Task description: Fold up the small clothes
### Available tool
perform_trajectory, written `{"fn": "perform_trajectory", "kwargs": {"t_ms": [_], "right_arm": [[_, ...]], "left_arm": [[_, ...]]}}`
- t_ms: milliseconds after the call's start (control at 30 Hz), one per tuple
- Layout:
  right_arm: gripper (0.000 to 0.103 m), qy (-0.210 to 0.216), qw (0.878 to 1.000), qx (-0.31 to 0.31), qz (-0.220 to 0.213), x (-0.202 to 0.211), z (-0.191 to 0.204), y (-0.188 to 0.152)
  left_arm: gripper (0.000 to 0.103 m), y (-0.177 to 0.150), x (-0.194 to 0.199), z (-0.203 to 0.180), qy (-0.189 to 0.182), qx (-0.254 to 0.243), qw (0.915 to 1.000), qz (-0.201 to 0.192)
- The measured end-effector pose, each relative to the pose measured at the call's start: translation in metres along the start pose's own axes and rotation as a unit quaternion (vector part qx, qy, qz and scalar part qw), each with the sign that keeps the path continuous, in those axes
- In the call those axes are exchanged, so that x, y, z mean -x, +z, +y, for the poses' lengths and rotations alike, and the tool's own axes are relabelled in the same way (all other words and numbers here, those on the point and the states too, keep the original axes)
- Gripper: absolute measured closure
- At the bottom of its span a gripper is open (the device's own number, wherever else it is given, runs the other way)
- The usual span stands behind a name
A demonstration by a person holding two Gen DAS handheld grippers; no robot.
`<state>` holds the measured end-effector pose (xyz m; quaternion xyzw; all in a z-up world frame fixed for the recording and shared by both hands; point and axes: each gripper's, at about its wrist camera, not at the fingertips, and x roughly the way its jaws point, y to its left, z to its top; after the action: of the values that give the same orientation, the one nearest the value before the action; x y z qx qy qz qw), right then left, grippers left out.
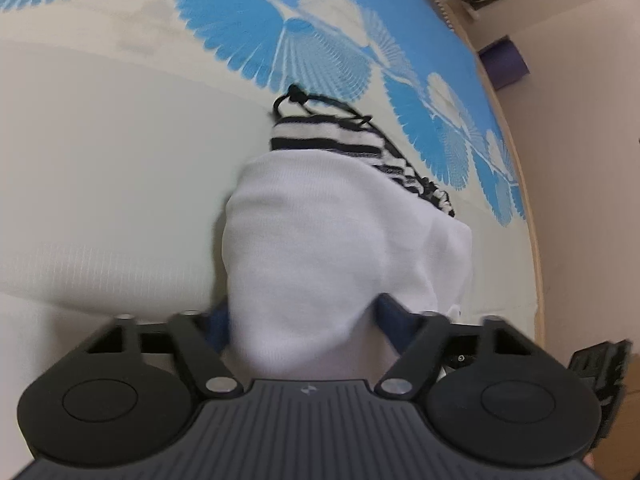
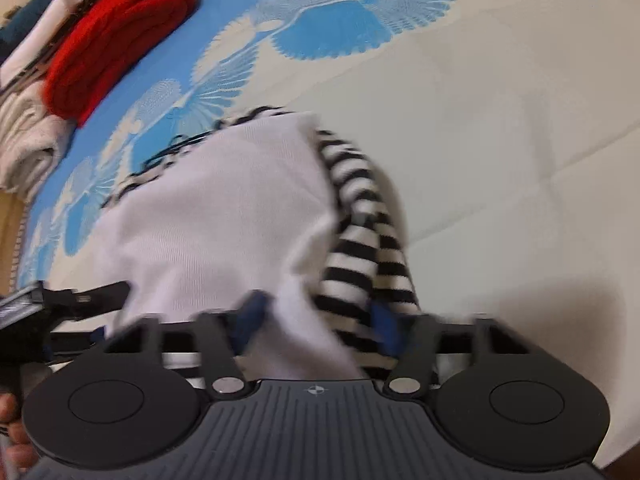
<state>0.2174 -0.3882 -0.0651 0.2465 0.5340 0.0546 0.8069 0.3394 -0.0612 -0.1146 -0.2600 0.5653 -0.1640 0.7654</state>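
Gripping one small white knit garment with black-and-white striped trim (image 1: 344, 240) from both sides.
Left gripper (image 1: 304, 316) and right gripper (image 2: 316, 316): blue pads clenched on bunched cloth at lower centre of each view. Garment runs up to mid-frame over the cream bedsheet with blue fan print (image 1: 100, 168); black drawstring (image 1: 304, 100) at its far end. Folded red knit (image 2: 116, 36) sits upper left in the right view.

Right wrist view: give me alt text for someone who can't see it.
The right gripper has white cloth with a black-and-white striped part between its blue fingers, above a bed sheet printed with blue fans. A folded red garment lies on a pile at the upper left, and the left gripper shows at the left edge. The picture is blurred.
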Motion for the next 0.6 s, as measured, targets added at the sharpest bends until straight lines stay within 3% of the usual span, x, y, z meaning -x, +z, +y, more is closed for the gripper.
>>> {"fn": "perform_trajectory", "kwargs": {"t_ms": [33, 133, 267, 433, 600], "right_arm": [[0.074, -0.002, 1.000, 0.007, -0.005, 0.001, 0.004, -0.001], [0.086, 0.002, 1.000, 0.011, -0.026, 0.007, 0.013, 0.002], [0.088, 0.041, 0.996, 0.001, -0.079, 0.016, 0.028, 0.009], [0.089, 0.078, 0.989, 0.019, -0.122, 0.008, 0.068, 0.012], [0.095, 0.097, 0.984, 0.038, -0.145, -0.010, 0.107, 0.016]], "left_arm": [[0.052, 0.000, 0.004, -0.001, -0.001, -0.005, 0.9999, -0.010], [0.068, 0.004, 0.020, -0.007, -0.019, -0.025, 0.9986, -0.042], [0.069, 0.007, 0.056, -0.017, -0.013, -0.066, 0.9913, -0.113], [0.069, 0.013, 0.096, -0.018, 0.022, -0.122, 0.9710, -0.204], [0.068, 0.019, 0.122, 0.003, 0.058, -0.125, 0.9599, -0.244]]}}
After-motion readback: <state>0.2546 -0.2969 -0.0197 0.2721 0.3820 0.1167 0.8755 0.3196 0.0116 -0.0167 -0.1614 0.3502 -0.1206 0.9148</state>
